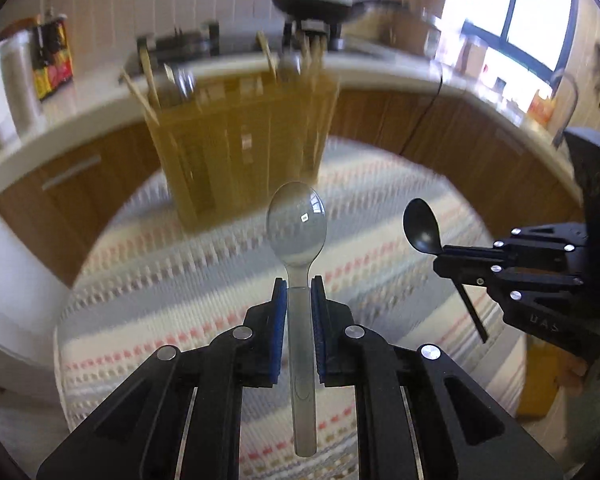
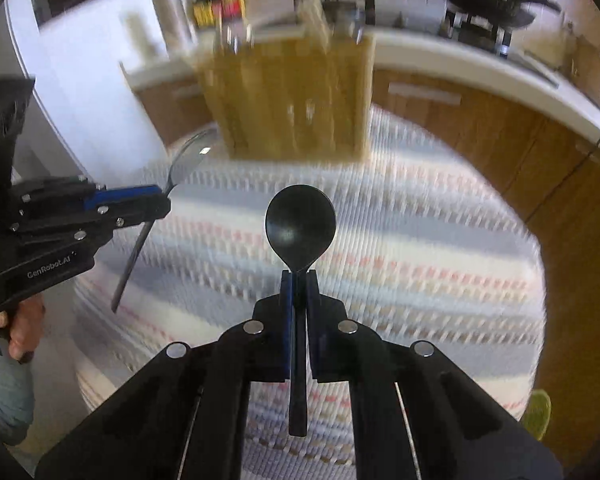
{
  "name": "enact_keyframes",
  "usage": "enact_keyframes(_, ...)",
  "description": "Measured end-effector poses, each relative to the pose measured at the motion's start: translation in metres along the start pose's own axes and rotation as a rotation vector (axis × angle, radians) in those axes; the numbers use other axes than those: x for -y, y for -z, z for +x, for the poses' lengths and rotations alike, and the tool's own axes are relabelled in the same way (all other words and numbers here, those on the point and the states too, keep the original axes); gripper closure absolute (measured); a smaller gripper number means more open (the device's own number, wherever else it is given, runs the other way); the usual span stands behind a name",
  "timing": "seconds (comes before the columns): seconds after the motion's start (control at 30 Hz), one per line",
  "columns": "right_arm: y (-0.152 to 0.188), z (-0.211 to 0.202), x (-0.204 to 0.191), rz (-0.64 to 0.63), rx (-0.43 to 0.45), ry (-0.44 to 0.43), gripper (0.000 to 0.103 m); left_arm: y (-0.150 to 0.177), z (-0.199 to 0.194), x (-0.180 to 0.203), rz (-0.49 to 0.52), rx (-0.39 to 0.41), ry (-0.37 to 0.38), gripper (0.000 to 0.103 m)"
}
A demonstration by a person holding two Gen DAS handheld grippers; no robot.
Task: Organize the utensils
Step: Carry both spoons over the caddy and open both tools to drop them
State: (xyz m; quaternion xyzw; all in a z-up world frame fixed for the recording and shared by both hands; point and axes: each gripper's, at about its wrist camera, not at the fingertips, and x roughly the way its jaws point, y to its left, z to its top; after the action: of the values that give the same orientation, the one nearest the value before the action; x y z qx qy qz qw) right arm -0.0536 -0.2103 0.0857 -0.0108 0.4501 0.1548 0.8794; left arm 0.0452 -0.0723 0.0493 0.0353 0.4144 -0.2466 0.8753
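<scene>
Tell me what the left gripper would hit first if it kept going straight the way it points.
Probably the wooden holder: it stands straight ahead of the left gripper, past the clear spoon it holds. Depth is unclear; pointing downward, it might meet the striped cloth first.

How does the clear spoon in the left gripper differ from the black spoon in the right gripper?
The clear spoon is see-through, so the striped cloth shows through it; the black spoon is opaque. The clear spoon's bowl is a longer oval, the black spoon's rounder. Shared: each is clamped at the handle, just below the bowl, by a shut gripper, left and right, bowl forward above the cloth.
</scene>
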Motion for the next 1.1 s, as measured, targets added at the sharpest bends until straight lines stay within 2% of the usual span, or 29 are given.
enact_keyframes(0.13,-0.039,-0.027,0.008,0.004,0.11,0.013,0.098,-0.038,-0.028,-0.006,-0.028,0.145,0.033,0.092)
enact_keyframes(0.23,-0.068,-0.044,0.012,-0.005,0.182,0.003,0.098,-0.064,-0.048,-0.009,-0.039,0.251,0.029,0.092)
enact_keyframes(0.33,-0.094,-0.054,0.01,-0.037,0.256,0.04,0.098,-0.084,-0.069,-0.007,-0.041,0.343,0.018,0.092)
enact_keyframes(0.4,-0.108,-0.06,0.008,-0.055,0.299,0.049,0.098,-0.097,-0.074,-0.01,-0.037,0.401,-0.012,0.092)
enact_keyframes(0.47,-0.126,-0.06,0.005,-0.075,0.345,0.094,0.098,-0.107,-0.076,-0.009,-0.015,0.451,-0.049,0.092)
enact_keyframes(0.6,-0.155,-0.055,0.01,-0.084,0.422,0.097,0.098,-0.129,-0.068,-0.013,-0.015,0.517,-0.077,0.092)
enact_keyframes(0.67,-0.163,-0.054,0.012,-0.09,0.463,0.085,0.098,-0.134,-0.064,-0.018,-0.023,0.55,-0.08,0.092)
enact_keyframes(0.77,-0.173,-0.046,0.017,-0.094,0.552,0.057,0.098,-0.135,-0.058,-0.032,-0.079,0.631,-0.007,0.092)
enact_keyframes(0.87,-0.18,-0.032,0.023,-0.085,0.601,0.023,0.098,-0.13,-0.046,-0.044,-0.123,0.682,0.009,0.092)
enact_keyframes(1.1,-0.188,0.003,0.033,-0.078,0.65,-0.007,0.098,-0.123,-0.016,-0.06,-0.16,0.72,-0.02,0.092)
